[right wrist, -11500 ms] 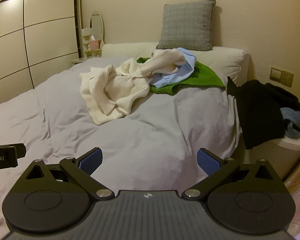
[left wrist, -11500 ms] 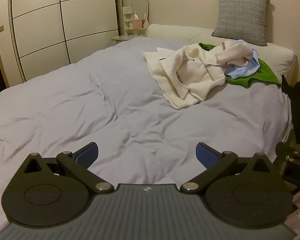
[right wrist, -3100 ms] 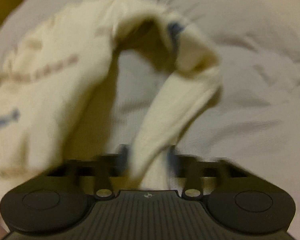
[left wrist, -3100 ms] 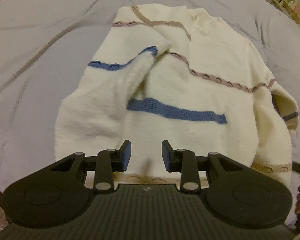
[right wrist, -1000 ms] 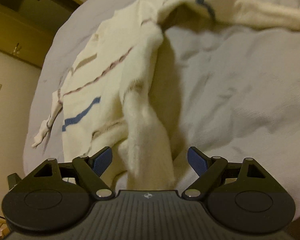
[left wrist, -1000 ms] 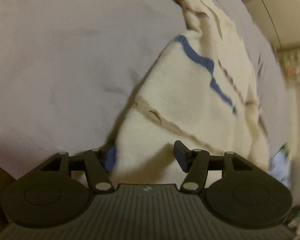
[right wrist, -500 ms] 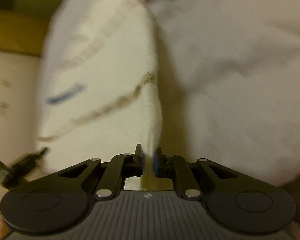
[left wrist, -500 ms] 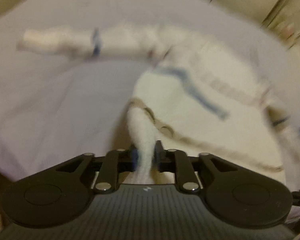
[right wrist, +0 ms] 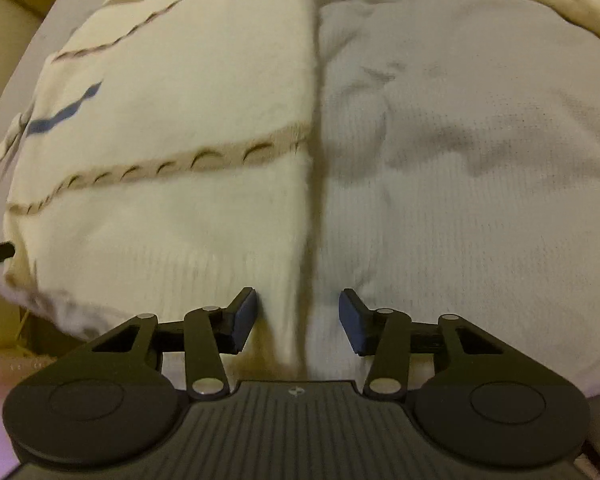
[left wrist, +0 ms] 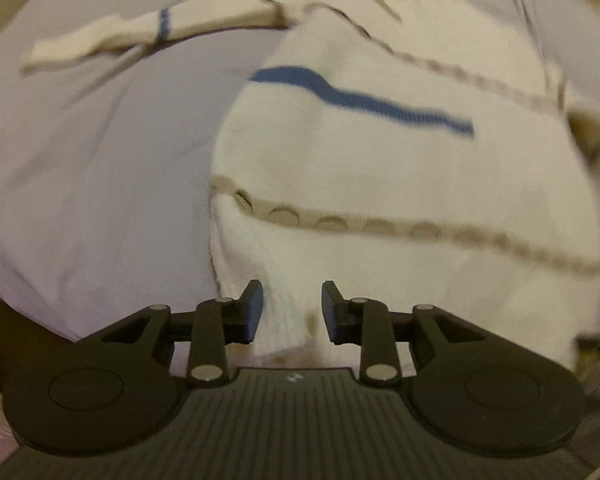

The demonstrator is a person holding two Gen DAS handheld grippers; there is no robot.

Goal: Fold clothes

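On the bed's pale lilac quilted cover (left wrist: pixel 92 168) lies the cream knitted sweater with blue and beige stripes (left wrist: pixel 380 168), its ribbed hem nearest both cameras and one sleeve stretched out flat. Left hand-held gripper (left wrist: pixel 291 308) is opening, hem fabric loose between its parted jaws. Right hand-held gripper (right wrist: pixel 297 318) is opening too, straddling the sweater's side edge without pinching it.

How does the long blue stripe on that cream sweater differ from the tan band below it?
On the sweater, the blue stripe is solid and ends partway across, short of the right side; the tan band carries a row of half-round scallops and crosses the whole visible width. The blue stripe sits farther from the left gripper; the tan band runs nearer the hem. Both slant down rightward.
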